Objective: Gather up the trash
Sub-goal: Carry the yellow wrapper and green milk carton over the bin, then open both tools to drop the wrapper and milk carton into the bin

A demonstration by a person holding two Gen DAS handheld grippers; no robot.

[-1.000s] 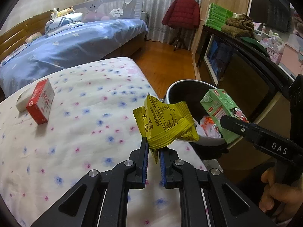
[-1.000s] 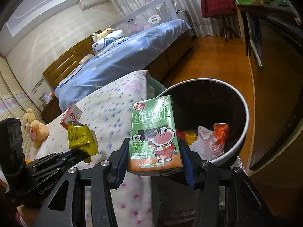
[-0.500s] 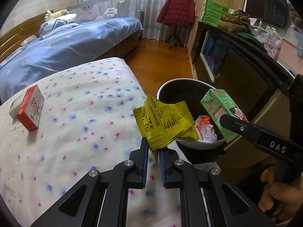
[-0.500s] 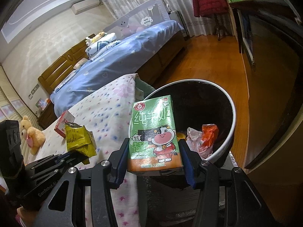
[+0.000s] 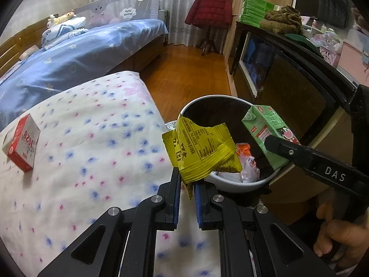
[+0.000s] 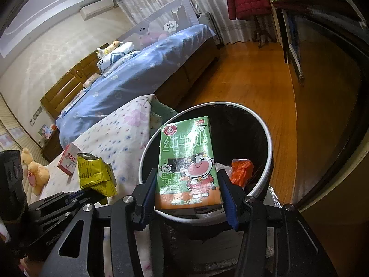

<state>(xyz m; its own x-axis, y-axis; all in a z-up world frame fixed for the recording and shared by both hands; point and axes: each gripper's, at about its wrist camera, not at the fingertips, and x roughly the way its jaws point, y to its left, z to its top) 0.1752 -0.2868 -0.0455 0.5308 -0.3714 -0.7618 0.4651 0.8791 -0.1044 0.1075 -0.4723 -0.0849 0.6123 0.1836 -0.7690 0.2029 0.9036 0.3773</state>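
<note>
Our left gripper (image 5: 186,184) pinches a crumpled yellow snack wrapper (image 5: 200,147) just beside the round trash bin (image 6: 265,129). Our right gripper (image 6: 189,198) clamps a green milk carton (image 6: 188,166) upright over the bin's open mouth, above orange trash (image 6: 241,170) inside.

Your flower-print bed (image 5: 96,143) carries a red-and-white box (image 5: 22,149) lying near its left side; beside the bed, the trash bin (image 6: 263,182) stands on the wooden floor (image 6: 253,87).
</note>
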